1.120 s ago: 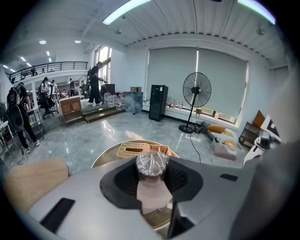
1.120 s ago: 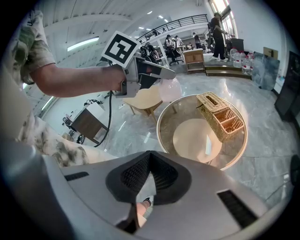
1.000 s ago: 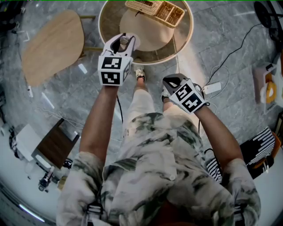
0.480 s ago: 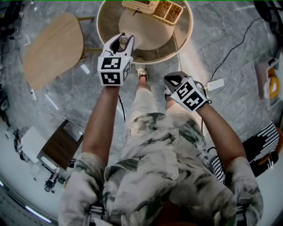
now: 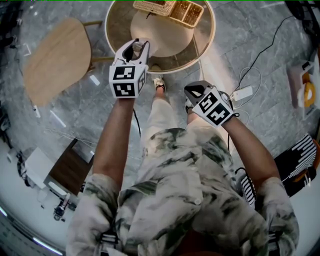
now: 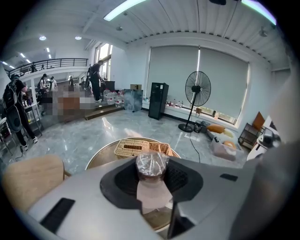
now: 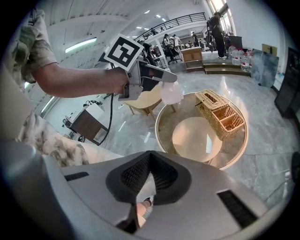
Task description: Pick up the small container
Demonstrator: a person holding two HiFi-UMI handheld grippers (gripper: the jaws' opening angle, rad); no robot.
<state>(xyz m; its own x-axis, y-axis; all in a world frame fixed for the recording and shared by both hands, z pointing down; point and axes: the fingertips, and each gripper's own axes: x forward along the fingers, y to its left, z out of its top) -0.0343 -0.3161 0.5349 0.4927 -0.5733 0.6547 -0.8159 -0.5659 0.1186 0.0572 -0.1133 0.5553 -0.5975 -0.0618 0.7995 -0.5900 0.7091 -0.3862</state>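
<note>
**Your left fingers (image 6: 119,182) clamp the small container (image 6: 151,165) over the round bench's (image 5: 212,36) near rim**
The container stands upright between them, your left gripper (image 5: 135,49) held in the air on an outstretched arm, the wicker basket (image 5: 170,8) across the bench. Your right gripper (image 7: 147,167) has its fingers together on nothing, arm bent, over the floor.

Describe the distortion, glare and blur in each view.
Head view: strong fisheye curve that bends the round table, dark corners, even light. Left gripper view: a bright ceiling light strip, a mosaic patch at left, the small container clear between the jaws. Right gripper view: window light glaring off the glossy floor, edges darkened.
</note>
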